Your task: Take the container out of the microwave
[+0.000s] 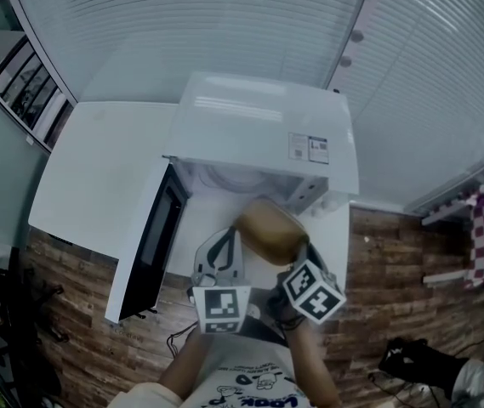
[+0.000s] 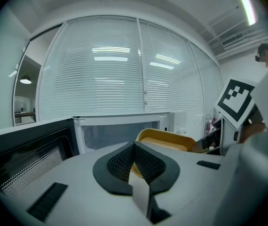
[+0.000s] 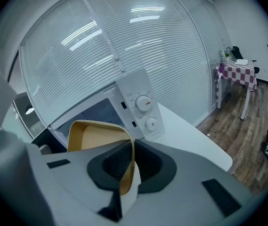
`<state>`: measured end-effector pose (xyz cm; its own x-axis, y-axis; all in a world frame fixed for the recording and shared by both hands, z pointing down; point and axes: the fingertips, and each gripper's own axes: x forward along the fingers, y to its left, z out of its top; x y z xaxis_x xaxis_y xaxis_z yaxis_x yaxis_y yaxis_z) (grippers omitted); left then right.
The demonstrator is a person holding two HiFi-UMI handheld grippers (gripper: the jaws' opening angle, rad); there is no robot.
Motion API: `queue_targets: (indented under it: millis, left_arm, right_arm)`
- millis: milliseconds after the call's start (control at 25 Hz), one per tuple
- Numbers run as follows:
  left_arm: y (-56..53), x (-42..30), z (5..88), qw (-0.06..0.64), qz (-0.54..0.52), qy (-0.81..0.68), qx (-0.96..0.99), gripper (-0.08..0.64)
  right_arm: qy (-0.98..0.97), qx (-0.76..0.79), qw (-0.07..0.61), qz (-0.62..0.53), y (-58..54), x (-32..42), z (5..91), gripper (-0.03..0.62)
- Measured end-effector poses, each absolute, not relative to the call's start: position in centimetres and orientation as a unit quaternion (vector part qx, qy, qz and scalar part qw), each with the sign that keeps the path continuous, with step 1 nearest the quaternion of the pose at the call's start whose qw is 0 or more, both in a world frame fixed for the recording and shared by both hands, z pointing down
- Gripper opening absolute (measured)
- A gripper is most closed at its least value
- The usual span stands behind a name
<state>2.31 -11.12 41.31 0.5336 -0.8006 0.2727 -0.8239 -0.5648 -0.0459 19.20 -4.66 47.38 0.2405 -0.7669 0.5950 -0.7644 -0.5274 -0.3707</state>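
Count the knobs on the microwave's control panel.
2. Both sit on the white control panel, seen in the right gripper view: the upper knob and the lower knob directly below it. Nothing covers the panel there, so none seems hidden.

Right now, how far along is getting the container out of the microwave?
Done: the microwave door is open and the container looks clear of the cavity, just in front of it. In hand: the left gripper and right gripper each clamp its rim, holding it over the table. Left: setting it down and letting go.
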Motion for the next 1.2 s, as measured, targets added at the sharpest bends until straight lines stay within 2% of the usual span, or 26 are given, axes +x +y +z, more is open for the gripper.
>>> queue_targets:
  millis: [1200]
  left_arm:
    - [-11.67,3.05,40.46,0.038,0.121,-0.471,0.873,0.04]
  right_arm:
    - [0.487,-0.787,-0.002,-0.379,-5.2,20.1,47.2,0.026]
